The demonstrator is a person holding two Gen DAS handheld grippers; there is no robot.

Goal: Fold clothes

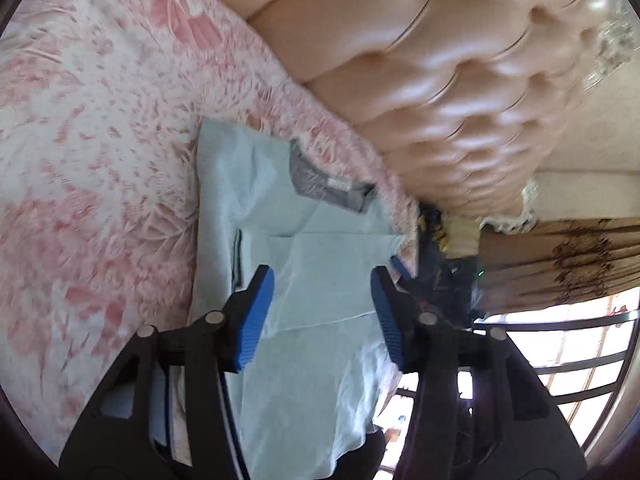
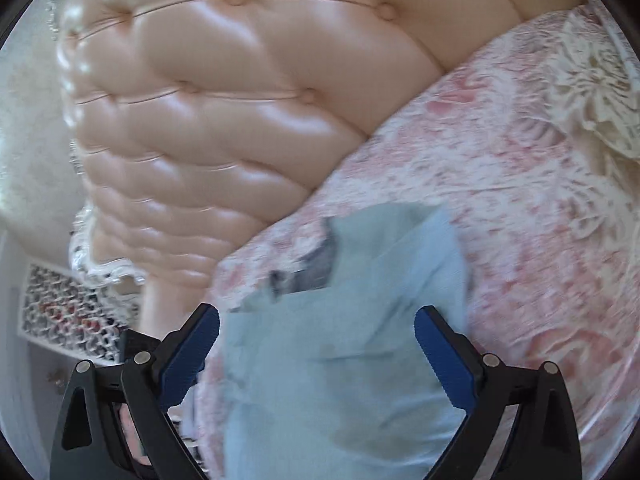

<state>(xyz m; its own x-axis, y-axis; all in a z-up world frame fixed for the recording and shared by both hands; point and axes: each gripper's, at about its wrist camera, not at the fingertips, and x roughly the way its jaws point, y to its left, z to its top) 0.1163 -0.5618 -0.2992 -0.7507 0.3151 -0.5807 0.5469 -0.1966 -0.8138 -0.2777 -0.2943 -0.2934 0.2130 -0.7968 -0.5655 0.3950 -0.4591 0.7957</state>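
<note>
Hovering spread: left hand-held gripper [image 1: 322, 294], right hand-held gripper [image 2: 318, 330].
Your shirt [image 1: 296, 264] on the bed [image 1: 100, 140] looks limp, light; pinch hems.

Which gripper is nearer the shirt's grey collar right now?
Hard to call; perhaps right. The right gripper and left gripper both hang open over the shirt, short of its collar.

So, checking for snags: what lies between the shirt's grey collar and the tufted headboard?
Only the pink floral bedspread lies between grey collar and headboard, in both wrist views.
</note>
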